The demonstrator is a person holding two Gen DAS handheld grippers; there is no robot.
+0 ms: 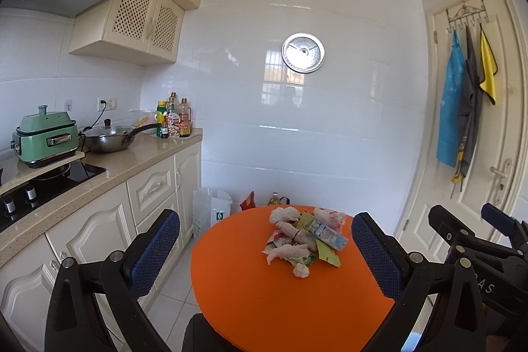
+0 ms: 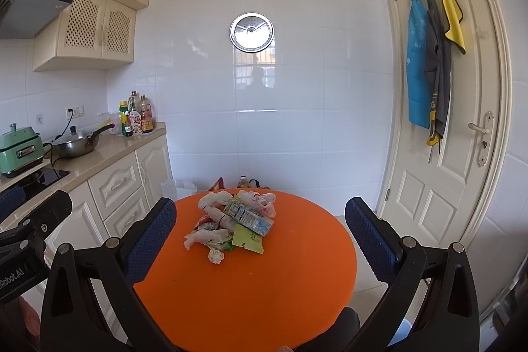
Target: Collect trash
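Observation:
A heap of trash (image 1: 305, 240) (image 2: 232, 221) lies on the far half of a round orange table (image 1: 264, 296) (image 2: 257, 286): crumpled white tissues, a flattened drink carton (image 1: 325, 231) (image 2: 249, 216), a yellow-green wrapper (image 2: 247, 238) and a small tissue ball (image 2: 216, 254) nearest me. My left gripper (image 1: 265, 249) is open, held above the table's near side, short of the heap. My right gripper (image 2: 260, 236) is open too, its blue pads wide apart, with nothing between them. The right gripper's body also shows at the right edge of the left wrist view.
A counter (image 1: 132, 160) runs along the left with a green cooker (image 1: 46, 136), a wok (image 1: 112, 137) and sauce bottles (image 1: 175, 121). White bags (image 1: 211, 213) and bottles stand on the floor behind the table. A door (image 2: 442, 154) with hanging aprons is on the right.

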